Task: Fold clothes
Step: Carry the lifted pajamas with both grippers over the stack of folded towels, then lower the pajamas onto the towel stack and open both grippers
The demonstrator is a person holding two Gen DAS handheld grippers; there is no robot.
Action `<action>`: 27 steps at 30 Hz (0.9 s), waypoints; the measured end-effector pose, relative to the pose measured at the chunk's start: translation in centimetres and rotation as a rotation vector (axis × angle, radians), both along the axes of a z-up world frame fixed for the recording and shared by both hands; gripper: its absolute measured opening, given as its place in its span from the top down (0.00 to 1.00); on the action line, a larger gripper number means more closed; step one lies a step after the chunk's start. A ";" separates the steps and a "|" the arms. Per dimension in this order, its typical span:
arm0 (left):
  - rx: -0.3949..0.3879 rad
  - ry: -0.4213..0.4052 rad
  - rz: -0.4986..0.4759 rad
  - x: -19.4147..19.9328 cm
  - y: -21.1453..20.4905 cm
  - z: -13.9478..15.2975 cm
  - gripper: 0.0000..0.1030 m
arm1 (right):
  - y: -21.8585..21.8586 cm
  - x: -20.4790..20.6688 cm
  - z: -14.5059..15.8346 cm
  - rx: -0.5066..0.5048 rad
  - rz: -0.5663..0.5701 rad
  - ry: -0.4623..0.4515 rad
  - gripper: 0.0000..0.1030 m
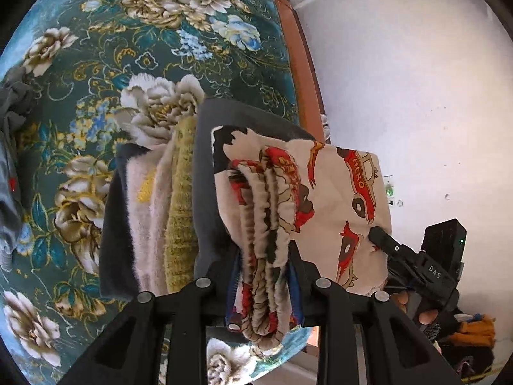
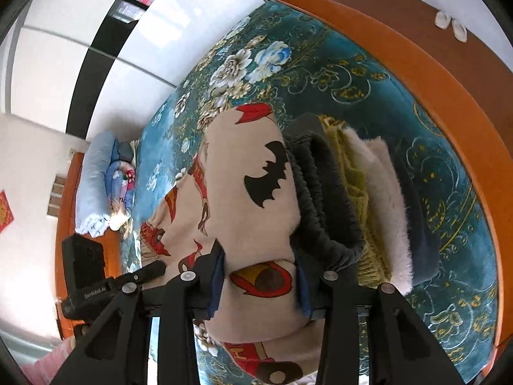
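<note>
Cream car-print garment point(image 1: 307, 205), folded, sits on top of the folded stack point(image 1: 166, 211) on the floral bed point(image 1: 96, 64). Left gripper point(image 1: 266, 285) pinches its gathered waistband end; right gripper point(image 2: 259, 288) pinches the opposite folded edge. Stack under it: dark grey, yellow knit, pale fleece, navy.

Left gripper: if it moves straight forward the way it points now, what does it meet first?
The left gripper is already shut on the cartoon-print garment. Straight ahead, that cloth probably presses first into the dark grey garment of the folded stack on the bed; depth is unclear.
</note>
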State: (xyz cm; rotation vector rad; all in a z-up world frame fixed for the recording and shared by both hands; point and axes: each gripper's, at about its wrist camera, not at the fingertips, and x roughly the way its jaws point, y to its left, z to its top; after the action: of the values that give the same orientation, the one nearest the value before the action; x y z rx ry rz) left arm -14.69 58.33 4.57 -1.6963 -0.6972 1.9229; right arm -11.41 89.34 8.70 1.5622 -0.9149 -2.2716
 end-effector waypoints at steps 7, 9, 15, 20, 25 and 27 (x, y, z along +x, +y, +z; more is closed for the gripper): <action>-0.100 0.051 -0.037 -1.3 -1.4 2.3 0.55 | 0.5 0.7 2.2 0.079 0.008 0.041 0.53; -0.141 0.124 -0.051 -1.5 -1.5 4.0 0.55 | 0.7 0.8 3.4 0.112 -0.002 0.072 0.53; -0.191 0.314 -0.171 -1.5 1.8 7.9 0.52 | -2.4 0.0 7.6 0.197 0.076 0.195 0.53; -0.242 0.342 -0.288 -0.7 5.1 6.0 0.51 | -5.2 -1.3 7.2 0.290 0.157 0.209 0.50; -0.275 0.254 -0.249 -1.2 4.5 1.2 0.51 | -4.7 -2.8 1.7 0.316 0.137 0.069 0.50; -0.260 0.248 -0.243 -1.2 4.4 1.2 0.50 | -4.0 -2.8 0.3 0.283 0.113 0.044 0.50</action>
State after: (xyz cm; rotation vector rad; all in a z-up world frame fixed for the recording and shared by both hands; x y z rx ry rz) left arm -15.90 62.69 5.77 -1.5640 -0.1457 2.0642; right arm -14.22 85.32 8.98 1.6182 -0.4955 -2.4248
